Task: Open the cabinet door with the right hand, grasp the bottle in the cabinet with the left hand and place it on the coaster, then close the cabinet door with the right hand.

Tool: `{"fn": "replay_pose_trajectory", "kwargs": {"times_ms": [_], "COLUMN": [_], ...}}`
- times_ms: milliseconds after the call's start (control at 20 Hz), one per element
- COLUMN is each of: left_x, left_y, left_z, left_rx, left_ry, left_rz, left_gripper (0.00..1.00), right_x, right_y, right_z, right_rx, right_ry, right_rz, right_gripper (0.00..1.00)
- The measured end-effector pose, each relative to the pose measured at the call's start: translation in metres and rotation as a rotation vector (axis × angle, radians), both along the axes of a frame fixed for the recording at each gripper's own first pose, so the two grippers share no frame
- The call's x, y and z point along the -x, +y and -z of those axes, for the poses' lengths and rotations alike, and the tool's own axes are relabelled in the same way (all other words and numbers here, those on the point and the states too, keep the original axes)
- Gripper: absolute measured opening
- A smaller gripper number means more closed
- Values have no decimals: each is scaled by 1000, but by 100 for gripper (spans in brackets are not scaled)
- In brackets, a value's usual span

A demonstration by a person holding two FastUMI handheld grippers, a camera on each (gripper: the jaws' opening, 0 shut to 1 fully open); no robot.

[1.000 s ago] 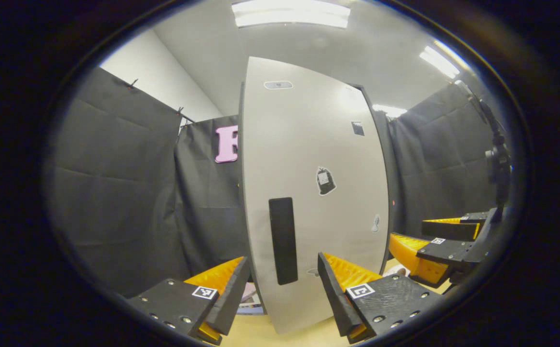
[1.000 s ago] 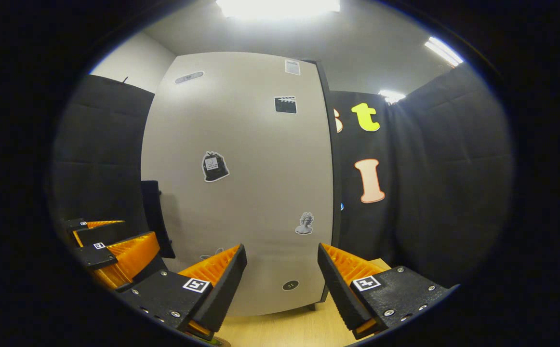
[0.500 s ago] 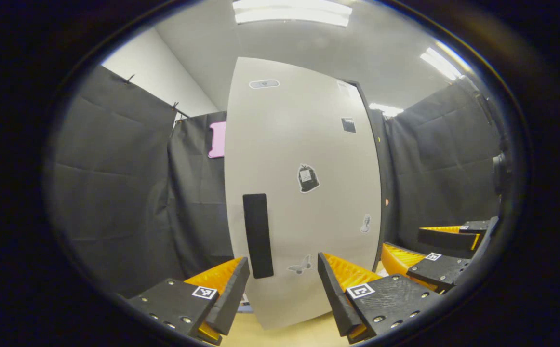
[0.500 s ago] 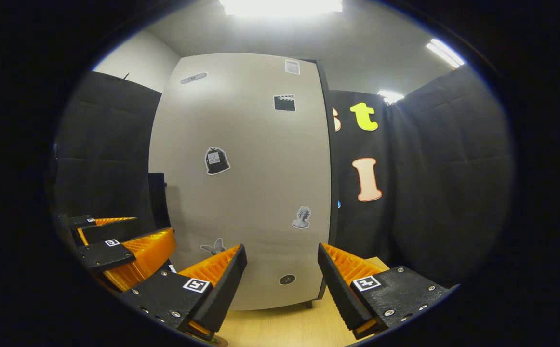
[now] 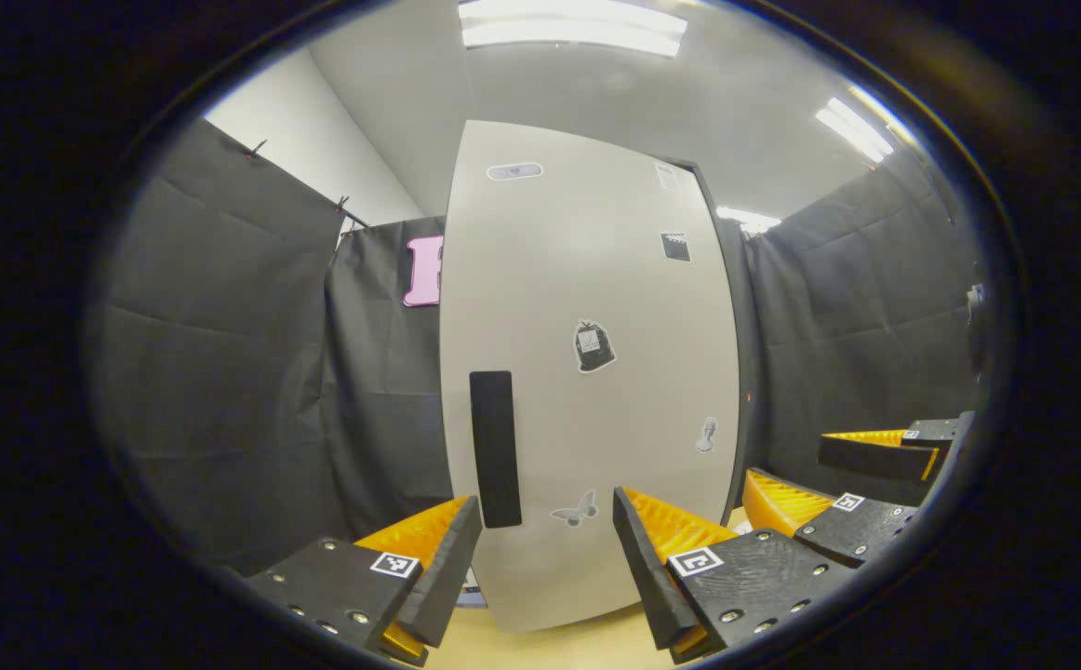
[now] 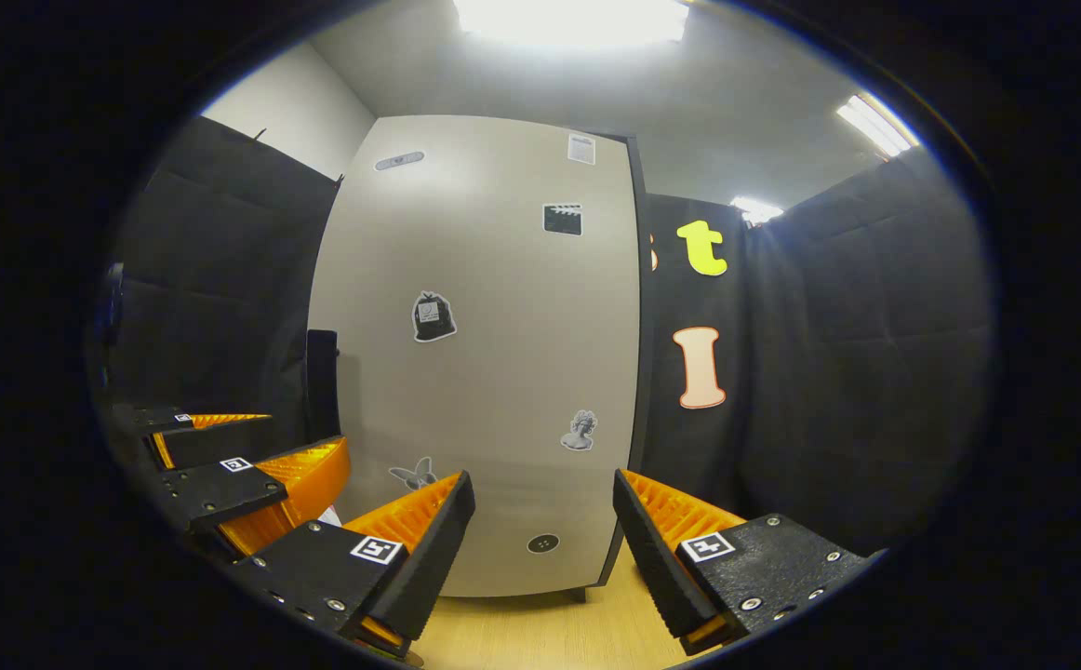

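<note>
The pale grey cabinet door [image 5: 596,307] stands closed ahead of me, dotted with small stickers. Its tall black handle [image 5: 494,448] sits near the door's left edge. In the left gripper view my left gripper [image 5: 548,558] is open just in front of the handle and the door's lower part, with nothing between its fingers. My right gripper [image 5: 806,475] shows open at the lower right there. In the right gripper view the door [image 6: 494,354] fills the middle, the handle [image 6: 321,383] is seen edge-on at its left, and my right gripper [image 6: 542,549] is open and empty. The left gripper [image 6: 252,461] shows open at lower left.
A light wooden tabletop [image 6: 540,633] runs under the cabinet and the grippers. Black cloth walls [image 5: 224,372] close in on both sides. Something small and pale [image 5: 472,582] lies on the table by the cabinet's left foot, partly behind my left finger.
Both grippers have drawn back and tilted a little, so the door sits slightly lower and farther. The butterfly sticker at the door's foot has come into sight. The door stays closed.
</note>
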State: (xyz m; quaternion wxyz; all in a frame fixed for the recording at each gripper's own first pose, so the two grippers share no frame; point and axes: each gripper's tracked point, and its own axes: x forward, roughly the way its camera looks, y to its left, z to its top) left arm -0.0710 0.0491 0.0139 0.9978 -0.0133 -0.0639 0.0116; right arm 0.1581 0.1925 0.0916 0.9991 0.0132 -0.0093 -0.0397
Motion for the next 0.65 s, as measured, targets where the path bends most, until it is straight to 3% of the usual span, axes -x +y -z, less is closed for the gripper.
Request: {"fn": "replay_pose_trajectory", "kwargs": {"times_ms": [650], "left_x": [-2], "left_y": [3], "left_z": [2], "left_rx": [10], "left_ry": [9], "left_rz": [-17], "left_gripper": [84], "right_x": [0], "right_y": [-8], "right_z": [7], "right_rx": [11], "right_ry": [20], "right_rz": [26], "right_gripper": [94]}}
